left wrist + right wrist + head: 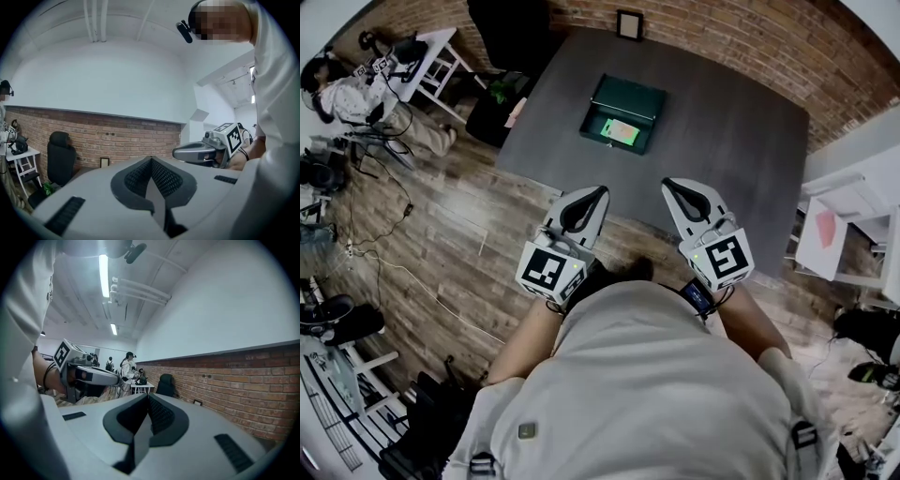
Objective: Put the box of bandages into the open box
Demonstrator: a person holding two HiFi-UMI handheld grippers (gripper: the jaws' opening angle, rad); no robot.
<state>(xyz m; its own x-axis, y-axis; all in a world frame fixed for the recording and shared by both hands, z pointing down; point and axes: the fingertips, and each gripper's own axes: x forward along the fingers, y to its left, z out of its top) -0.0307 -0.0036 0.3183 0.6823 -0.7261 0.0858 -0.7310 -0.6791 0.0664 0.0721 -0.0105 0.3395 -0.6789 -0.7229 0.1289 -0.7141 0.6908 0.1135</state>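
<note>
On the grey table (722, 131), an open dark green box (630, 95) holds a small green and pink box of bandages (620, 132). Both grippers hover side by side at the table's near edge, well short of the green box and close to the person's body. My left gripper (602, 191) is shut with nothing in it, and its ribbed pads (159, 177) meet. My right gripper (667, 185) is shut and empty too, its pads (157, 414) pressed together. Each gripper view shows the other gripper alongside and a brick wall ahead; the table and box are hidden there.
A small framed picture (629, 24) stands at the table's far edge, with a black chair (511, 33) behind it. At the left a person sits by a white side table (431, 56), with cables on the wooden floor (441, 234). White furniture (853, 206) stands to the right.
</note>
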